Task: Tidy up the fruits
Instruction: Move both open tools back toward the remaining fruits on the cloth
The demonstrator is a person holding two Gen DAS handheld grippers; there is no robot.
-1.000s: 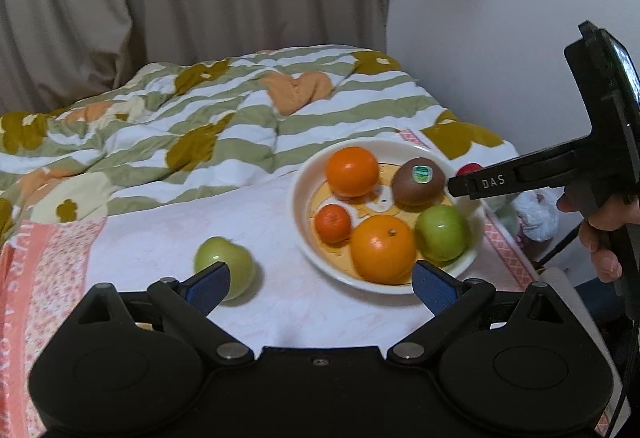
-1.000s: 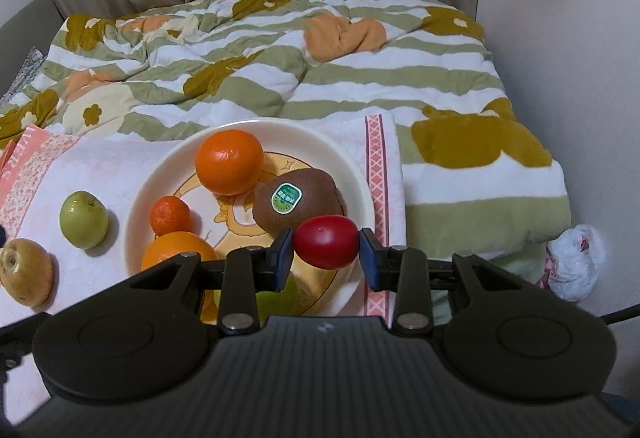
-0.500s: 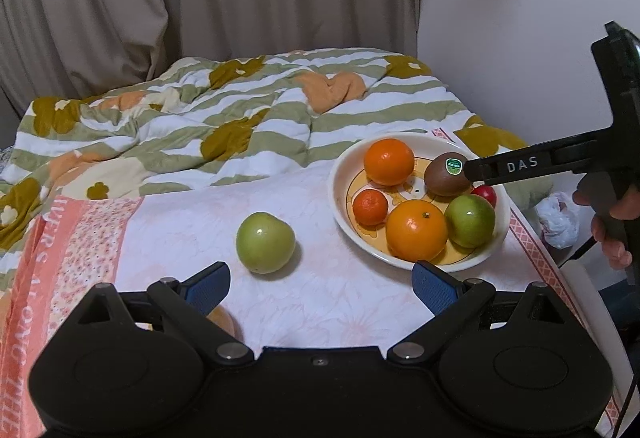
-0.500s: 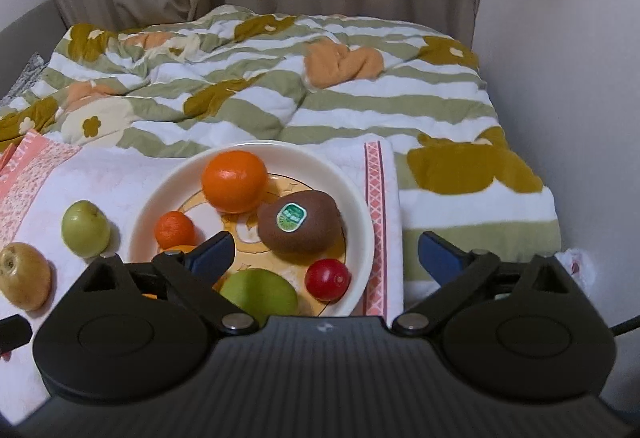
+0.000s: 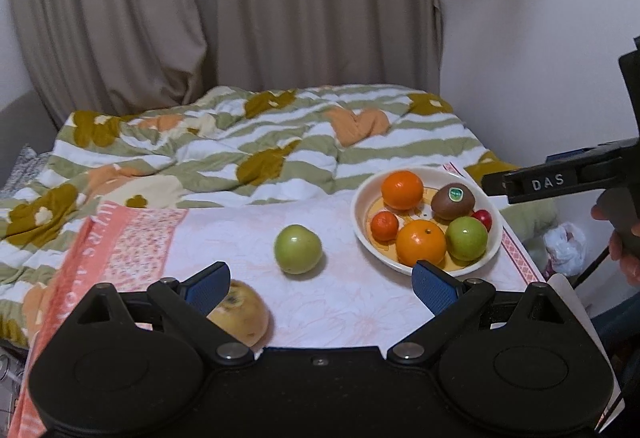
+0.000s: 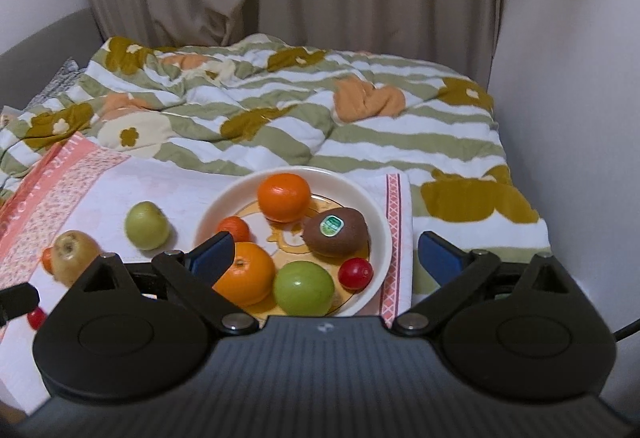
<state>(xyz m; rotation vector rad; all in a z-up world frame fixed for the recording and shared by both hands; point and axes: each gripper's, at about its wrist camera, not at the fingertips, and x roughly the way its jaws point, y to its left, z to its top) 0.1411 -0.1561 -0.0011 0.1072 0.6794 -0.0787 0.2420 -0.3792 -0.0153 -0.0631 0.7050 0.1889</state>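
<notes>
Now I'm holding both sets of jaws wide apart, nothing in either: my left gripper (image 5: 320, 284) is hovering over the towel (image 5: 360, 302), my right gripper (image 6: 324, 252) is hanging over the near rim of the plate (image 6: 376, 206). On the plate I'm seeing six pieces: the big orange (image 6: 284, 197) at 12 o'clock, the kiwi (image 6: 335, 232) at 3, the cherry tomato (image 6: 355, 271) at 4, a green apple (image 6: 304, 288) at 6, another orange (image 6: 244, 274) at 7, a small mandarin (image 6: 233, 229) at 9. Still off the plate: the loose green apple (image 5: 298, 249) on the towel well to the plate's 9 o'clock, and the yellowish pear (image 5: 240, 318) just by my left finger (image 5: 210, 286), at 7 o'clock from that apple. Further tiny fruit near the left edge of the right view is too hidden to call. I'm judging the next pick is the loose apple, since it's sitting nearly centred ahead of the left jaws. To do it well I'm thinking: drop straight down, straddle its widest part, close gently because it's round and will roll, then set it in the bare patch at plate centre without knocking the mandarin.
</notes>
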